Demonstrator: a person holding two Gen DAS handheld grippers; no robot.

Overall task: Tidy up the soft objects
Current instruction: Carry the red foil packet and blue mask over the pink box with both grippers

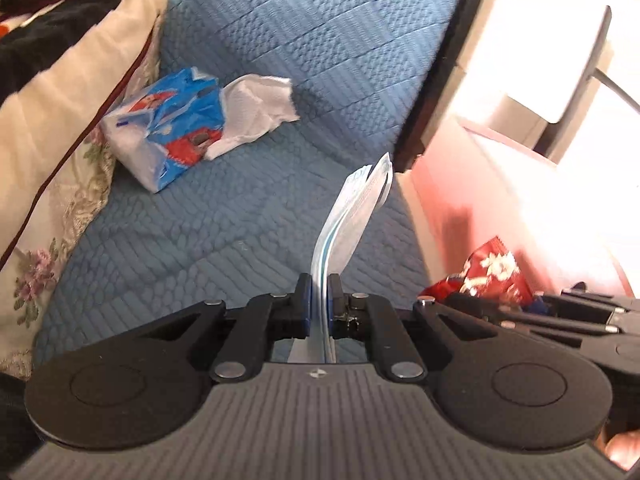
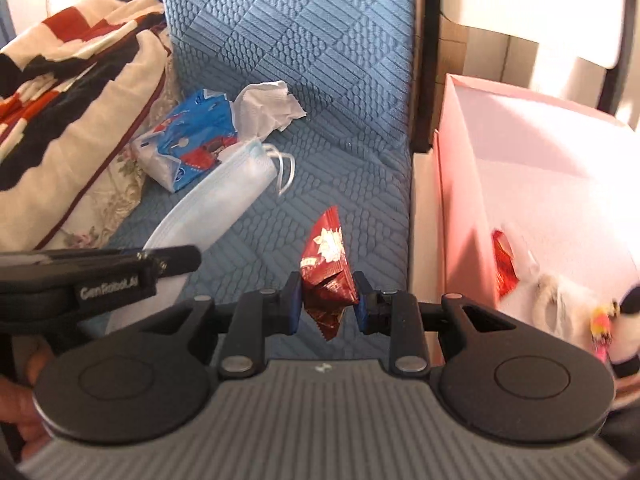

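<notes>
face mask (image 1: 352, 216) pinched edge-on in left gripper (image 1: 319, 300), jaws nearly together on it, mask sticking up and forward past the fingertips over the blue quilted sofa seat (image 1: 208, 236). seen from the right wrist view as a pale blue sheet (image 2: 224, 196) with ear loops trailing at its far end, running out from the left gripper (image 2: 168, 260).

red snack wrapper (image 2: 328, 268) clamped in right gripper (image 2: 327, 300), jaws partly apart with the crumpled packet filling the gap, blue pads pressing on both sides. same wrapper visible at lower right in left wrist view (image 1: 492, 268).

blue tissue pack (image 2: 188, 144) lying on the seat near the backrest, white tissue (image 2: 268, 104) pulled out of its top. floral cushion (image 1: 52, 216) just beside the pack, striped blanket (image 2: 60, 56) heaped above it.

pink box (image 2: 472, 200) beside the sofa on the right, open top, another red packet (image 2: 504, 264) and a plush toy (image 2: 624, 328) inside.
</notes>
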